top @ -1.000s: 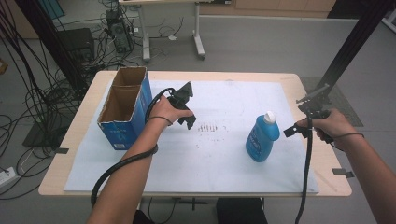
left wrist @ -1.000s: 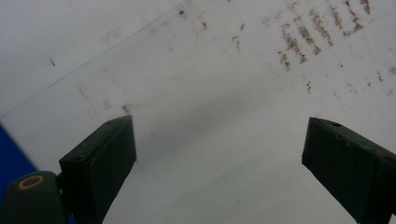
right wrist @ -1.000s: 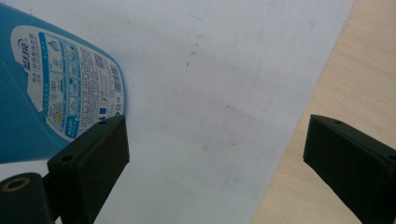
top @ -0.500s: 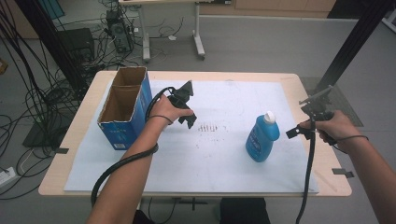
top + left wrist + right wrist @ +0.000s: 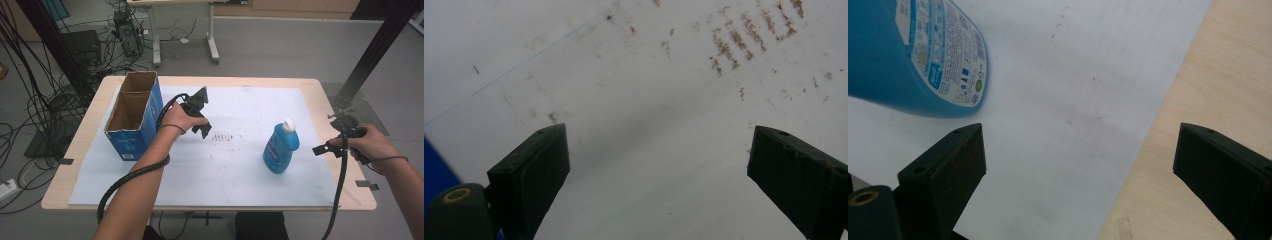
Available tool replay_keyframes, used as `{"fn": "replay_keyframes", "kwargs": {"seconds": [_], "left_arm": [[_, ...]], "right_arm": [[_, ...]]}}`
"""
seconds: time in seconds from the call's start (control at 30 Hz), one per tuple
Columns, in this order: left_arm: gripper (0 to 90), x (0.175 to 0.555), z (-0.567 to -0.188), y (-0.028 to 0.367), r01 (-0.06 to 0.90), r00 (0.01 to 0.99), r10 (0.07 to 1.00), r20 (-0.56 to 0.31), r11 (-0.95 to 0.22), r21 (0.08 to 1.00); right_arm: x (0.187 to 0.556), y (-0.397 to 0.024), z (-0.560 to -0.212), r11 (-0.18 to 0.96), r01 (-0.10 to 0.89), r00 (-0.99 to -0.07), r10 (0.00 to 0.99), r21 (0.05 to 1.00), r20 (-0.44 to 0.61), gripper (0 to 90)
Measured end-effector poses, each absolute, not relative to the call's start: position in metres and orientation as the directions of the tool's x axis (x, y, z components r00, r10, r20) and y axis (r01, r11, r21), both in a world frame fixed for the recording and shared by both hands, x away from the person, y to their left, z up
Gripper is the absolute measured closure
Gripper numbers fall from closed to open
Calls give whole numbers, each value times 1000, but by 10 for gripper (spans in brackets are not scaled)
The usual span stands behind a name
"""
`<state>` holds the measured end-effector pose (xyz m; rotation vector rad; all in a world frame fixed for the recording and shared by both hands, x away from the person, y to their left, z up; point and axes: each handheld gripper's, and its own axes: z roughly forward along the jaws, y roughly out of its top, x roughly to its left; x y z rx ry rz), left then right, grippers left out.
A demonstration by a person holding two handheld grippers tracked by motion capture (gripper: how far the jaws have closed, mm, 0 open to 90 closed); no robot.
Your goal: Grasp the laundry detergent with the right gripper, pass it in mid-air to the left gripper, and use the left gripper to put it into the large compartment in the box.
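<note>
A blue cardboard box [image 5: 134, 117] is standing open-topped at the left end of the table [image 5: 90, 120], on the white sheet [image 5: 240, 165] that is covering most of the tabletop. Just right of the box, the left gripper [image 5: 204, 131] is hovering over the sheet with its tips pointing down beside a patch of brownish marks [image 5: 222, 136]. In the left gripper view its jaws are standing wide apart with nothing between them, only the stained sheet [image 5: 634, 110] lying beneath. Well to the right of the box, the blue bottle [image 5: 280, 148] with its white cap is standing upright on the sheet. Right of the bottle, near the table's right edge, the right gripper [image 5: 320, 149] is pointing toward the bottle but staying apart from it. In the right gripper view its jaws are gaping wide and empty, with the bottle [image 5: 913, 55] lying beyond the left jaw.
</note>
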<state>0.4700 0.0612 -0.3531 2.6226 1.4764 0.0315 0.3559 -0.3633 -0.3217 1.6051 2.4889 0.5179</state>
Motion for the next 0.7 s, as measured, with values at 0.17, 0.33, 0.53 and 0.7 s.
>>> {"fn": "replay_keyframes", "kwargs": {"seconds": [0.17, 0.33, 0.53, 0.7], "left_arm": [[103, 471, -355, 60, 850, 521, 853, -43, -513, 122], [103, 472, -355, 61, 850, 520, 853, -44, -512, 121], [103, 471, -354, 60, 852, 517, 854, -49, -508, 128], [103, 471, -355, 58, 851, 520, 852, -58, -510, 127]], "right_arm": [[349, -362, -324, 383, 853, -433, 899, 355, 71, 66], [340, -361, -327, 392, 848, -443, 893, 357, 71, 67], [328, -360, -334, 393, 848, -447, 891, 356, 81, 67], [319, -359, -338, 390, 847, -449, 889, 362, 94, 67]]}}
